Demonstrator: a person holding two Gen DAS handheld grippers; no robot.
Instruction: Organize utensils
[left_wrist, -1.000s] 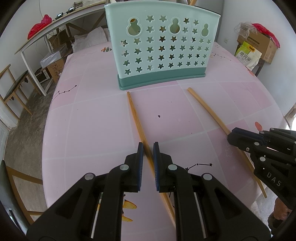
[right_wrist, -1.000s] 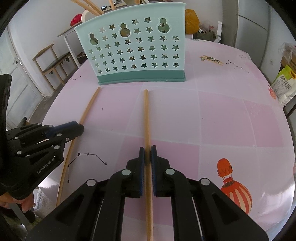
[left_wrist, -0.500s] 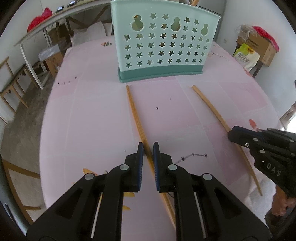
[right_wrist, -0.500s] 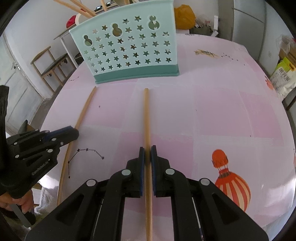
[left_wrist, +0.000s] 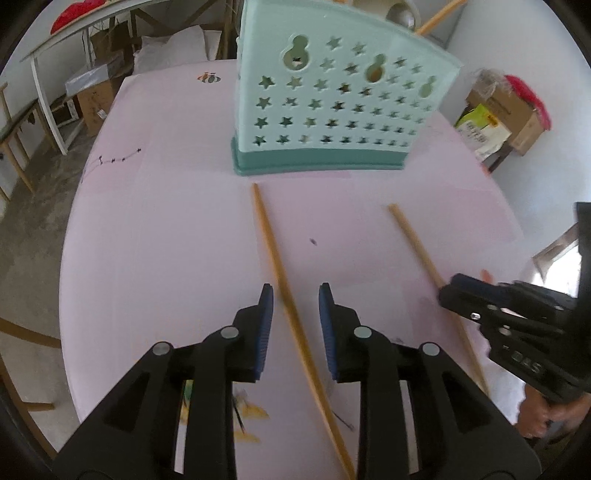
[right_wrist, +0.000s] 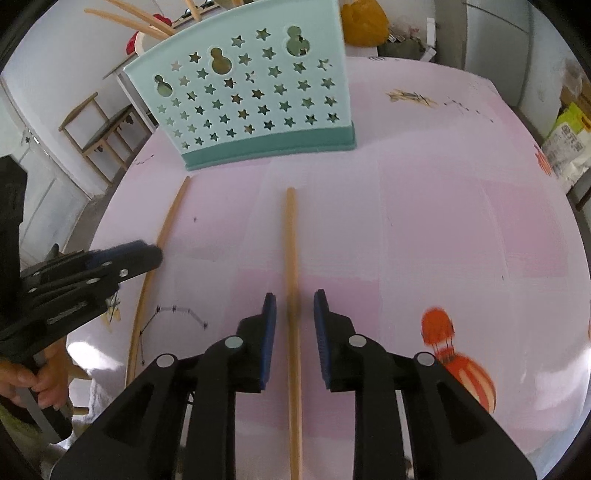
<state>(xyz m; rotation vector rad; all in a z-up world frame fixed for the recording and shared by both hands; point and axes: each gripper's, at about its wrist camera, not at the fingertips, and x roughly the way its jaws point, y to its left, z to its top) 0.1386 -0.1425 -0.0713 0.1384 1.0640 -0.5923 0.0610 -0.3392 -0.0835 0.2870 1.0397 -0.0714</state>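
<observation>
Chopsticks lie before us on a round table (left_wrist: 155, 258) covered in a pink cloth printed with small cartoon pictures. We hold a black two-finger gripper in each hand, both tilted down toward the tabletop.

From the left wrist view, our left gripper (left_wrist: 295, 314) has its blue-padded jaws opening. One long wooden chopstick (left_wrist: 275, 254) runs between them, and neither pad touches it. Its far tip points toward a mint-green utensil holder (left_wrist: 332, 110) pierced with star-shaped holes, which stands upright on a darker green base near the far side of the table. Wooden handles poke out of its top.

From the right wrist view, our right gripper (right_wrist: 294, 314) is likewise opening, with a second chopstick (right_wrist: 291, 240) lying lengthwise between its parted pads and free of both. This one also points toward the holder, stopping short of its base.

Each chopstick rests flat on the cloth, the two well apart and roughly side by side. Each view also catches the other gripper at its edge, held in a hand.
</observation>
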